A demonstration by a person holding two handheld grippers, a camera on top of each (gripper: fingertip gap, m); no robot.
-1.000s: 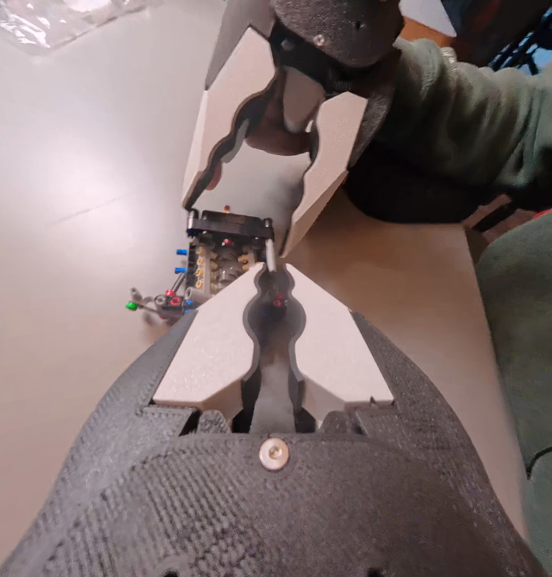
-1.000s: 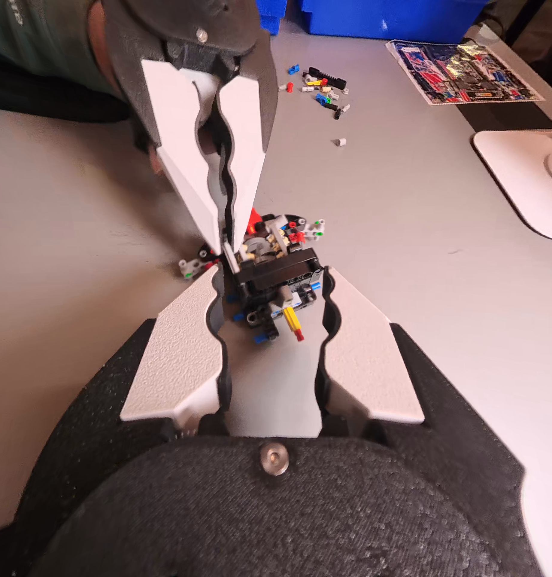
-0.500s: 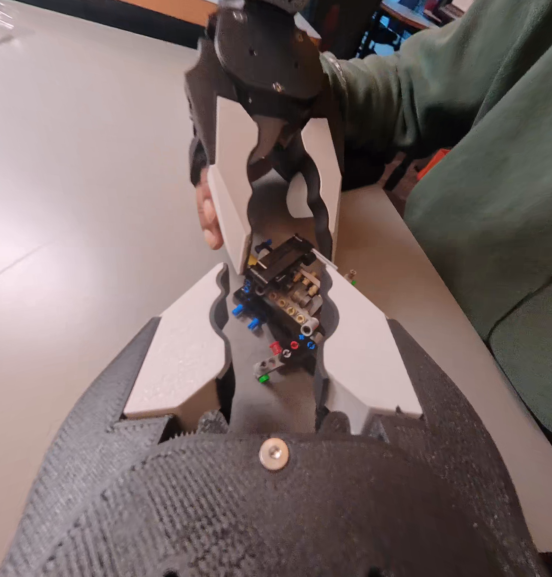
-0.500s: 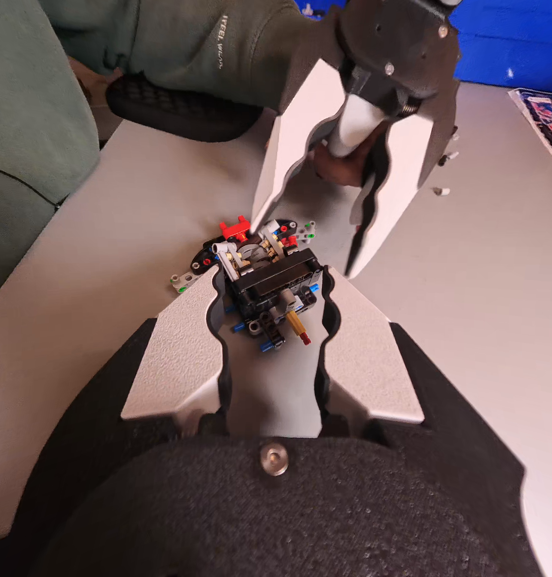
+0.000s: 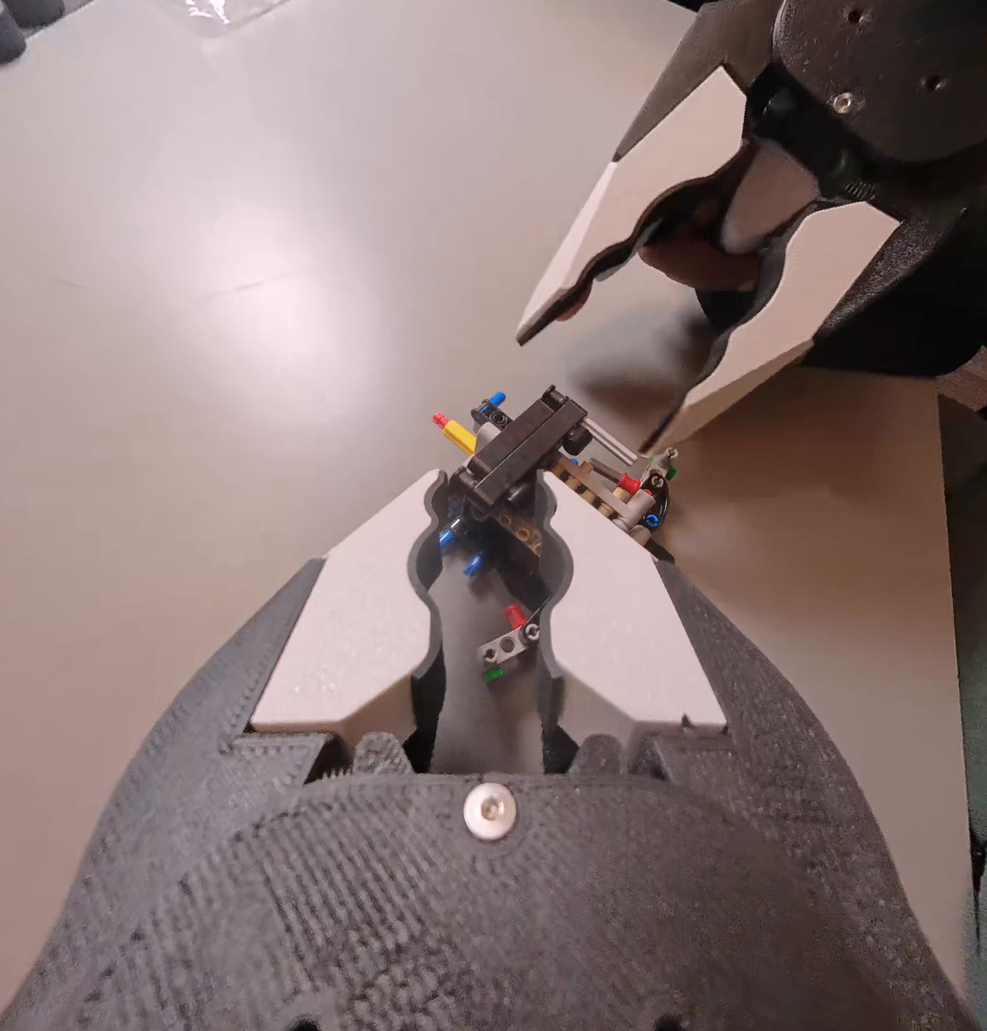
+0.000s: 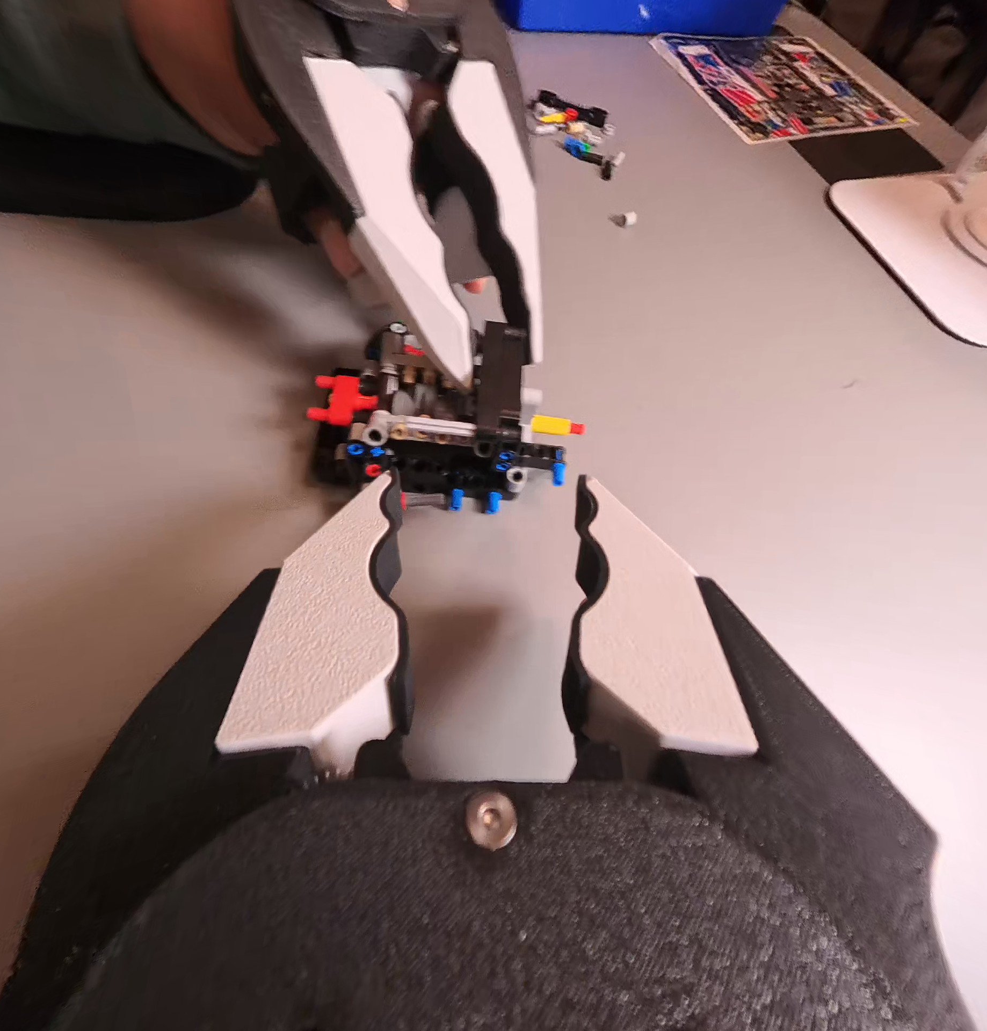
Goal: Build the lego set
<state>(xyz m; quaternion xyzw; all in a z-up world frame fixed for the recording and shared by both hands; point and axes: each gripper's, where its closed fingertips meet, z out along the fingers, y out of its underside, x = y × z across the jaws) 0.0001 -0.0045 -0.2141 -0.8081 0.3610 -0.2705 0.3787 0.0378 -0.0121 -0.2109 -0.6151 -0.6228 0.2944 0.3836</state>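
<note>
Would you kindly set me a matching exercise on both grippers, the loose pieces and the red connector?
1 left gripper
2 right gripper
3 loose pieces
4 red connector

A open, holding nothing
B sticking out of the lego model
C clamped on the lego model
D heaped far across the table

Pairs: 1-C, 2-A, 3-D, 4-B

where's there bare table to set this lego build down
Free: the grey table right of the black lego assembly, up to the white plate. Also the wide bare stretch on its other side. Crowded: the loose small bricks by the printed instruction sheet.
</note>
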